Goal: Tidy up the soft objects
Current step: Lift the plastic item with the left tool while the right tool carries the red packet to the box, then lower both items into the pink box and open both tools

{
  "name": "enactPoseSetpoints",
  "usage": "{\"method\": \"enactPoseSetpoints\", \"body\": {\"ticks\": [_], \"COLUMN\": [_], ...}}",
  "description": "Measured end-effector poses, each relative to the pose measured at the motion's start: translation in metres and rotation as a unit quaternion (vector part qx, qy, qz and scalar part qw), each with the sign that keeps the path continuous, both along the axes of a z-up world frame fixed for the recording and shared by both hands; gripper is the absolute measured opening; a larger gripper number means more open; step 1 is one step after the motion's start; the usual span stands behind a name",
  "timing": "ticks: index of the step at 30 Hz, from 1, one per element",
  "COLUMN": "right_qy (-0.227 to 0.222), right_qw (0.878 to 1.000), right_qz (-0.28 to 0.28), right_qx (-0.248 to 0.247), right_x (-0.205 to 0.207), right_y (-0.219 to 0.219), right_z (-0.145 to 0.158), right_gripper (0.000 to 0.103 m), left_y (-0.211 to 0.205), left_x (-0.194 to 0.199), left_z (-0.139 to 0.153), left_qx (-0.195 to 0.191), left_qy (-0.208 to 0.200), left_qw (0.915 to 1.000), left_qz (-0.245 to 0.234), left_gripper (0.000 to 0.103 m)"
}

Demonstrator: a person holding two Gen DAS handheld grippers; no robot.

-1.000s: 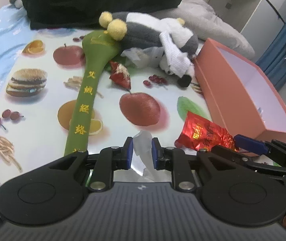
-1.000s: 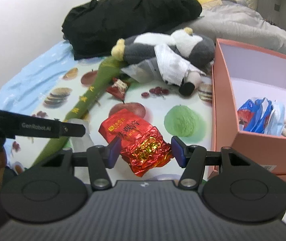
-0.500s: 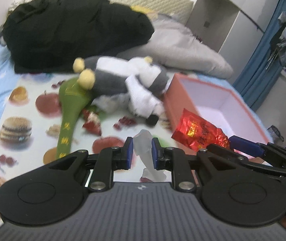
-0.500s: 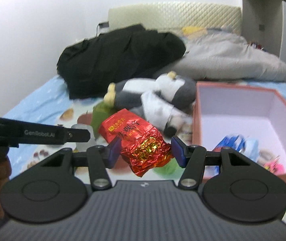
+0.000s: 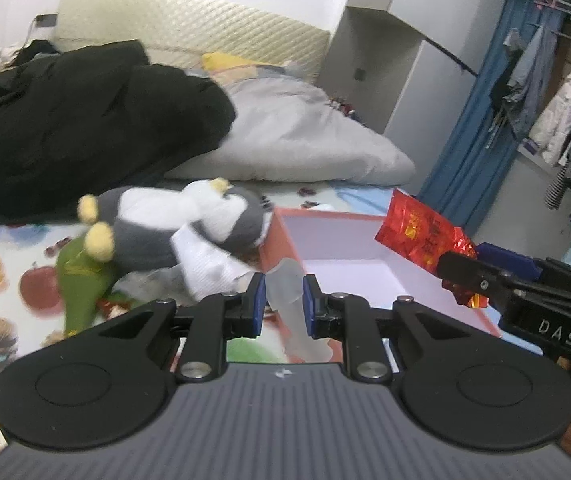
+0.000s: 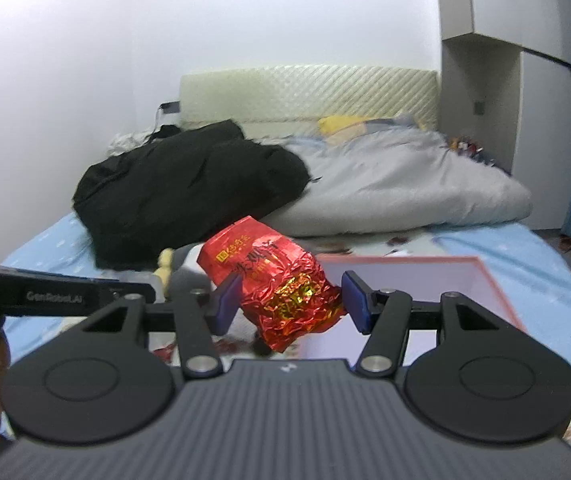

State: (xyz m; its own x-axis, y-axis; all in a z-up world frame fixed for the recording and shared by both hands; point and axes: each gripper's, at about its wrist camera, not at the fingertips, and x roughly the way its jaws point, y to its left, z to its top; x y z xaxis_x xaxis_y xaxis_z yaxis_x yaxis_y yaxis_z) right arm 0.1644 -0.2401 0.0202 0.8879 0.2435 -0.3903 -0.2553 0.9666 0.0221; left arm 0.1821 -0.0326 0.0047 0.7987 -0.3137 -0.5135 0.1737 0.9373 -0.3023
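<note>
- Right now I am clenching my left gripper (image 5: pixel 283 300) on a pale translucent packet (image 5: pixel 287 284), its 2 blue pads pressing the packet's sides while its lower end is hanging below them.
- I am holding that packet in the air in front of the near corner of the pink box (image 5: pixel 285 236), which is sitting open on the fruit-print cloth (image 5: pixel 1 280).
- I am grasping a red foil bag (image 6: pixel 277 280) in my right gripper (image 6: pixel 291 304); the left pad is pressing its side, and the right pad is sitting just at its crumpled edge.
- From the left wrist view, the red foil bag (image 5: pixel 425 236) is hanging above the far right side of the box, clear of its rim.
- Beside the box, a grey and white plush toy (image 5: pixel 173 224) is lying on the cloth, touching a green padded stick (image 5: pixel 81 280).
- Behind them, a black coat (image 6: pixel 189 184) is lying heaped next to a grey duvet (image 6: pixel 397 188).
- What is inside the box I cannot tell from either view.
</note>
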Motion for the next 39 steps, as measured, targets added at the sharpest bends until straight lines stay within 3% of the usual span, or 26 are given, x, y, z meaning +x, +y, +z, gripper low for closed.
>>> {"method": "enactPoseSetpoints", "body": {"ticks": [11,25,32,33,35,39], "right_qy": [0.059,0.187,0.217,0.217,0.219,0.223], "right_qw": [0.997,0.977,0.97,0.97,0.97,0.969], "right_qz": [-0.048,-0.102,-0.106,-0.107,-0.107,-0.107], "right_qx": [0.009,-0.003,0.008,0.009,0.012,0.017], "right_x": [0.038,0.088,0.089,0.088,0.088,0.089], "right_y": [-0.065,-0.113,-0.121,-0.122,-0.123,-0.124], "right_z": [-0.01,-0.093,-0.113,-0.114,-0.115,-0.113], "right_gripper": [0.058,0.058,0.059,0.06,0.059,0.061], "left_y": [-0.054,-0.12,-0.126,-0.127,-0.126,-0.125], "left_x": [0.068,0.134,0.14,0.14,0.14,0.138], "left_z": [-0.013,-0.088,-0.103,-0.104,-0.104,-0.097], "left_qx": [-0.013,0.034,0.037,0.038,0.031,0.033], "left_qy": [0.042,0.172,0.19,0.191,0.191,0.178], "left_qw": [0.9979,0.9794,0.9754,0.9752,0.9754,0.978], "left_qz": [-0.047,-0.101,-0.106,-0.105,-0.105,-0.104], "left_gripper": [0.023,0.023,0.024,0.033,0.04,0.045]}}
